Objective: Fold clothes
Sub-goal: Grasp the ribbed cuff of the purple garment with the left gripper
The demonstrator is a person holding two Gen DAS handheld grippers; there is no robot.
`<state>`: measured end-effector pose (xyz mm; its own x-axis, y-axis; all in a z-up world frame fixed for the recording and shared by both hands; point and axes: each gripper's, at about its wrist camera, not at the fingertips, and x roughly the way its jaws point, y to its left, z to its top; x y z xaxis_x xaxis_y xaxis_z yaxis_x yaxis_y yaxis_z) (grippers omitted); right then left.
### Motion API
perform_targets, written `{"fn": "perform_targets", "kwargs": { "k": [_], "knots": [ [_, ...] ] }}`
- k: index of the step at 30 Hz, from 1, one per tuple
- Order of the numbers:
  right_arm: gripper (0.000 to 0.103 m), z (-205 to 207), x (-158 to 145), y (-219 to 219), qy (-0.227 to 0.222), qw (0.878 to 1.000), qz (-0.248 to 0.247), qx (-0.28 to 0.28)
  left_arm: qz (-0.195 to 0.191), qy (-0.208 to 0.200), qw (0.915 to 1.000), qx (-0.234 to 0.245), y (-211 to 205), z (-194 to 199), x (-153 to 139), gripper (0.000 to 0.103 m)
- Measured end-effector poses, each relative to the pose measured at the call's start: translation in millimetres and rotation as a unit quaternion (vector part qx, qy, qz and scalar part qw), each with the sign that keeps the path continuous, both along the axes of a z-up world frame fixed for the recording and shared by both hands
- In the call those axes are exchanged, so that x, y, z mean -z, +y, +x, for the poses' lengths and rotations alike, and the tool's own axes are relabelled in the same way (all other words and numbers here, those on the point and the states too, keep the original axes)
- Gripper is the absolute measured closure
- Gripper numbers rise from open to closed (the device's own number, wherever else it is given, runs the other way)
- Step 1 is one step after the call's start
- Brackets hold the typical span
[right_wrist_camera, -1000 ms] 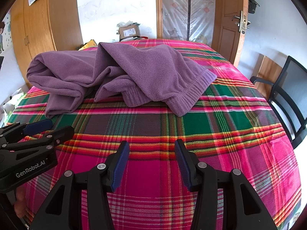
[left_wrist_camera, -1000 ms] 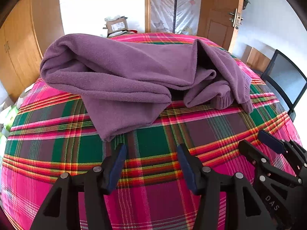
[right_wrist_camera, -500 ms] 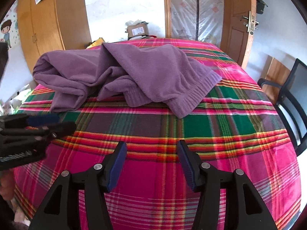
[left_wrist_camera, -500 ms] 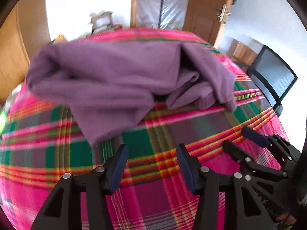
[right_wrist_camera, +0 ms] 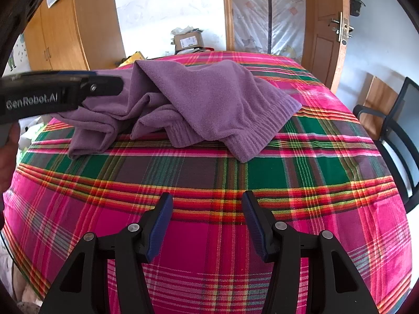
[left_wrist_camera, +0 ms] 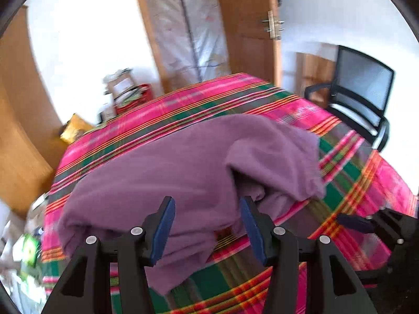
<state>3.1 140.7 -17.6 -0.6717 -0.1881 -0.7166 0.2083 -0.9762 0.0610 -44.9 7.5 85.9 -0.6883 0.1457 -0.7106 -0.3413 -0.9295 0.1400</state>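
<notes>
A crumpled purple fleece garment (left_wrist_camera: 188, 172) (right_wrist_camera: 209, 102) lies on a bed with a pink, green and red plaid cover (right_wrist_camera: 209, 178). My left gripper (left_wrist_camera: 207, 225) is open and hangs right over the garment's near left part, with nothing between its fingers. In the right wrist view the left gripper (right_wrist_camera: 78, 89) reaches in from the left edge above the garment's left end. My right gripper (right_wrist_camera: 207, 222) is open over bare cover, well short of the garment's ribbed hem (right_wrist_camera: 262, 136). It also shows at the right edge of the left wrist view (left_wrist_camera: 366, 225).
A black mesh chair (right_wrist_camera: 392, 130) stands off the bed's right side. A wooden wardrobe (right_wrist_camera: 57, 34) is at the left, a wooden door (right_wrist_camera: 327, 31) at the back right. A cardboard box (right_wrist_camera: 188, 40) and clutter sit behind the bed. A hand (right_wrist_camera: 6, 154) shows at the left edge.
My left gripper has risen and moved forward over the garment, turning right. My right gripper has stayed nearly still and open.
</notes>
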Motion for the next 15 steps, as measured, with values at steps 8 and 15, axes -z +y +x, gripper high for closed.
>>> {"fn": "perform_targets", "kwargs": {
  "k": [8, 15],
  "knots": [
    [0.045, -1.7, -0.7, -1.0, -0.005, 1.0, 0.002, -0.003, 0.013, -0.027, 0.9995, 0.014, 11.3, -37.2, 9.4, 0.052],
    [0.045, -18.6, -3.0, 4.4, -0.014, 1.0, -0.003, 0.008, 0.077, -0.075, 0.9941, 0.01, 10.4, -69.7, 10.0, 0.096]
  ]
}}
